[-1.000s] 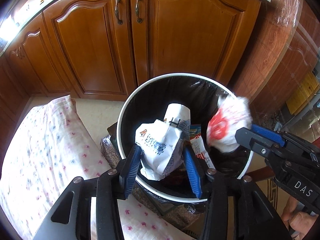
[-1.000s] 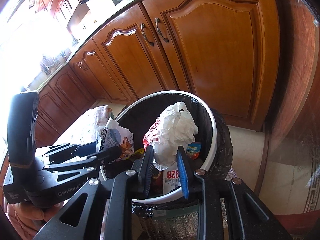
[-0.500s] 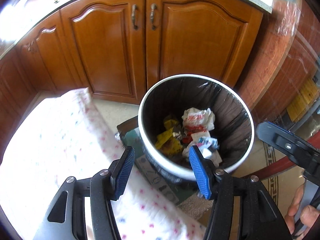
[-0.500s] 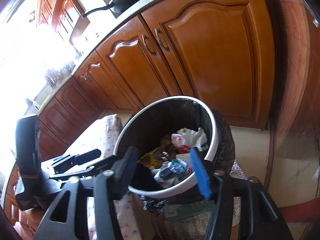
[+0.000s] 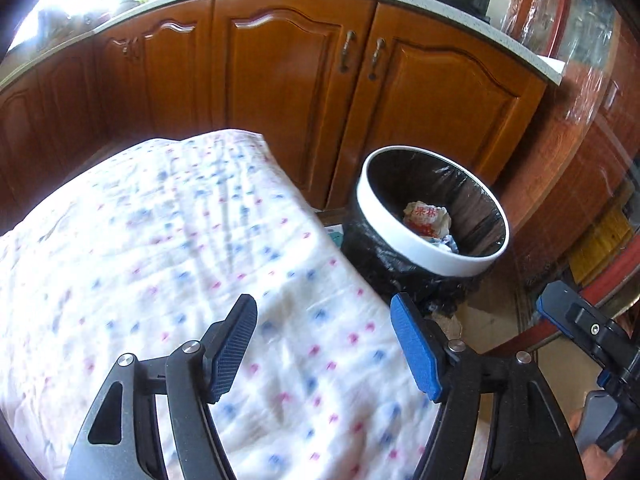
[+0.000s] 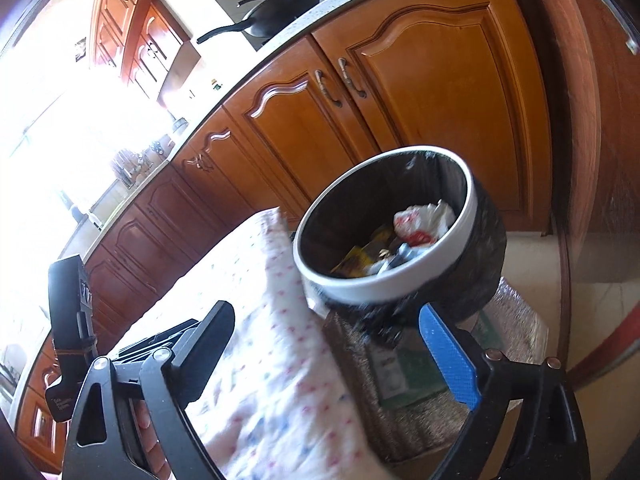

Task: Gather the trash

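White-rimmed black bin (image 5: pixel 420 256); white cloth (image 5: pixel 160 260) dotted pink and blue.

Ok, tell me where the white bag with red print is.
The white bag with red print lies inside the black-lined trash bin, on the other trash, right of the cloth-covered table and below the wooden cabinet doors.

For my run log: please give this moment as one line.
left claw: open, empty | right claw: open, empty | white-red bag: in bin
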`<state>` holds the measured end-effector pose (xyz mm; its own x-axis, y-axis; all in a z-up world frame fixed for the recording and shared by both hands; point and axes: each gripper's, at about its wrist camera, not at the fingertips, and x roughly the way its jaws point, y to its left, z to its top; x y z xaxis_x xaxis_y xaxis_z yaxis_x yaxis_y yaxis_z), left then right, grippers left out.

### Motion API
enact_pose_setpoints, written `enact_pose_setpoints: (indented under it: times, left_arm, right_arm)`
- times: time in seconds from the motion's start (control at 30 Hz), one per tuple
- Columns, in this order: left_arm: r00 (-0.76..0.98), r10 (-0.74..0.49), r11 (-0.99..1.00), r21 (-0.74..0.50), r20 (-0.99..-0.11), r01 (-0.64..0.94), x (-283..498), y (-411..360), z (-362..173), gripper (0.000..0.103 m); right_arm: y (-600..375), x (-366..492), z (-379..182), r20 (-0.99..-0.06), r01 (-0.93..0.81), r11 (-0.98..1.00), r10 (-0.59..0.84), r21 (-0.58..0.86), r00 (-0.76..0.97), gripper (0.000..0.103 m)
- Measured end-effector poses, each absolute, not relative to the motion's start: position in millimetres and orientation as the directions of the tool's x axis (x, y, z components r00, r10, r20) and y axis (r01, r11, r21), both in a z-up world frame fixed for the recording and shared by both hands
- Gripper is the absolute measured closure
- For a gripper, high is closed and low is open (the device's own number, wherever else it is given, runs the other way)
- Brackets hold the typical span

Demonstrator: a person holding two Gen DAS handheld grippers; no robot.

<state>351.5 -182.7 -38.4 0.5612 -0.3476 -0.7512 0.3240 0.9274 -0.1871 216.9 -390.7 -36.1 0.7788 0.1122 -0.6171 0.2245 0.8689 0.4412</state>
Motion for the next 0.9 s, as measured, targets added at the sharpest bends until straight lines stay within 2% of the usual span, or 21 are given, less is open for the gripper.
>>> enact_pose_setpoints:
  times: [0.17, 0.33, 0.57, 0.77, 0.9]
  left_arm:
    - [0.586, -0.343, 0.934, -0.202, -0.734, 0.294, 314.6, -155.1, -34.5, 0.032]
    - [0.609, -0.338, 0.939, -0.217, -0.718, 0.266, 279.1, -130.6, -30.2, 0.030]
    - [0.706, -0.310, 0.951, -0.189, -0.637, 0.246, 225.1, -100.7, -14.9, 0.030]
    - [0.837, -0.268, 0.963, -0.157, -0.477, 0.219, 167.9, -70.7, 11.5, 0.003]
    - [0.893, -0.203, 0.979, -0.097, -0.401, 0.179, 133.0, -61.7, 5.5, 0.001]
  right_arm:
    - [-362.6, 193.7, -33.1, -0.583, 0.210, 0.869, 0.107, 0.448, 0.805, 0.002]
    - [-335.8, 173.8, -28.4, -0.561, 0.196, 0.887, 0.083, 0.418, 0.823, 0.002]
    - [-308.2, 148.7, -14.1, -0.506, 0.183, 0.920, 0.019, 0.347, 0.862, 0.001]
    - [-281.1, 124.8, 15.3, -0.383, 0.152, 0.964, -0.059, 0.219, 0.922, 0.000]
    - [-264.2, 106.7, 13.3, -0.285, 0.166, 0.977, -0.123, 0.131, 0.950, 0.000]
